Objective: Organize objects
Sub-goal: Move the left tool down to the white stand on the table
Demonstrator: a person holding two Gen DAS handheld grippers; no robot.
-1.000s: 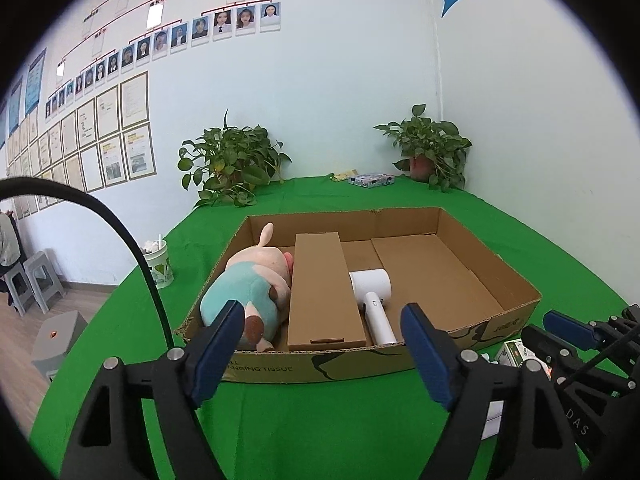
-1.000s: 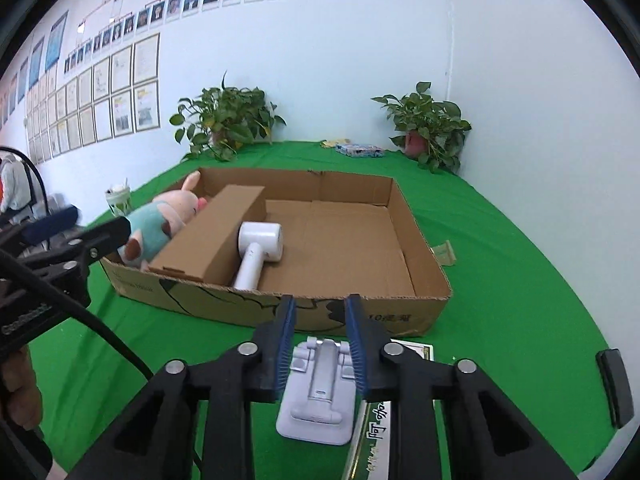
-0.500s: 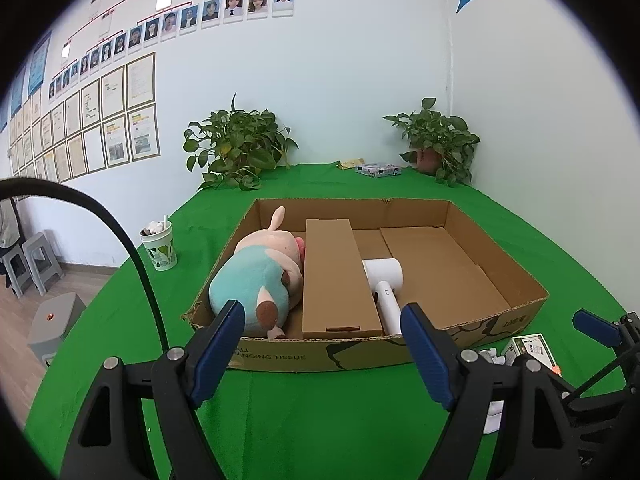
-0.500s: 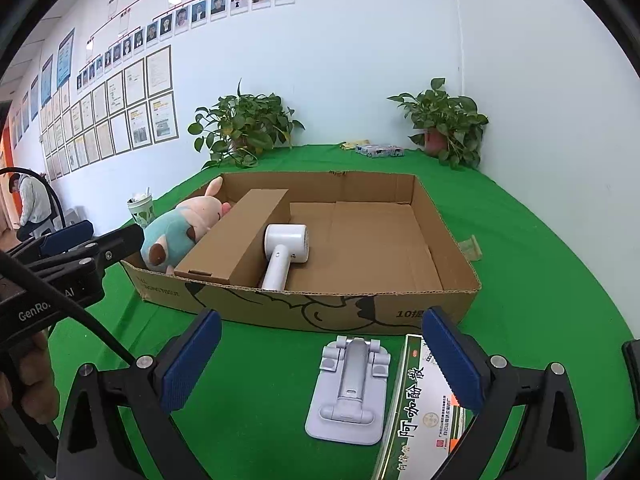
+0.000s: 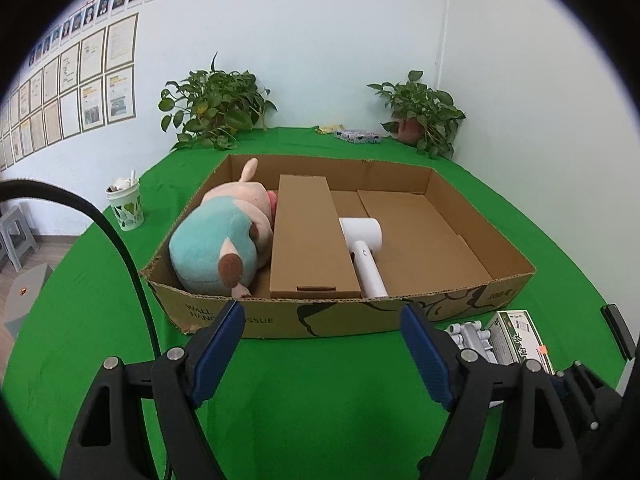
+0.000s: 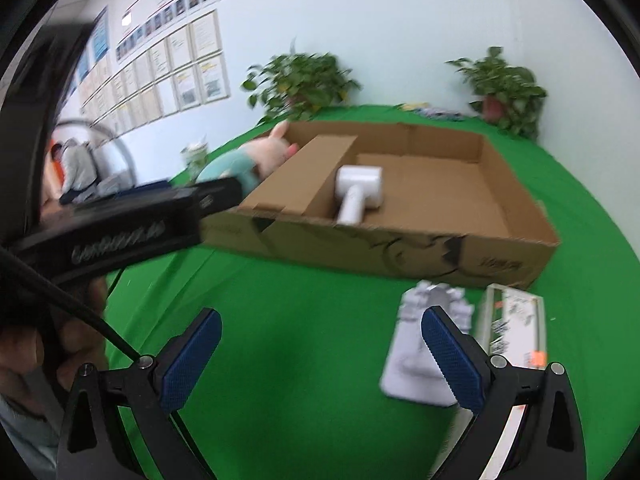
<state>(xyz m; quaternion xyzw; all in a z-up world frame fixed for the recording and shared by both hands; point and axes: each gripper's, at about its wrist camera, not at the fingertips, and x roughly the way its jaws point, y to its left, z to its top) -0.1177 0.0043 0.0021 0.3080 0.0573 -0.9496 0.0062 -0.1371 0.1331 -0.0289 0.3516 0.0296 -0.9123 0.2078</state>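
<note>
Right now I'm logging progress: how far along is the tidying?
Done: plush pig, long carton and white dryer lie in the cardboard box. In hand: nothing; left gripper and right gripper are open. Left: grey holder, medicine box outside.

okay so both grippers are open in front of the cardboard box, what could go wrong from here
1. The right gripper is empty and sits left of the white plastic holder; closing now would likely catch nothing.
2. The holder lies right beside the medicine box, so a grab could drag both.
3. The left gripper is close by; the two could bump.
</note>
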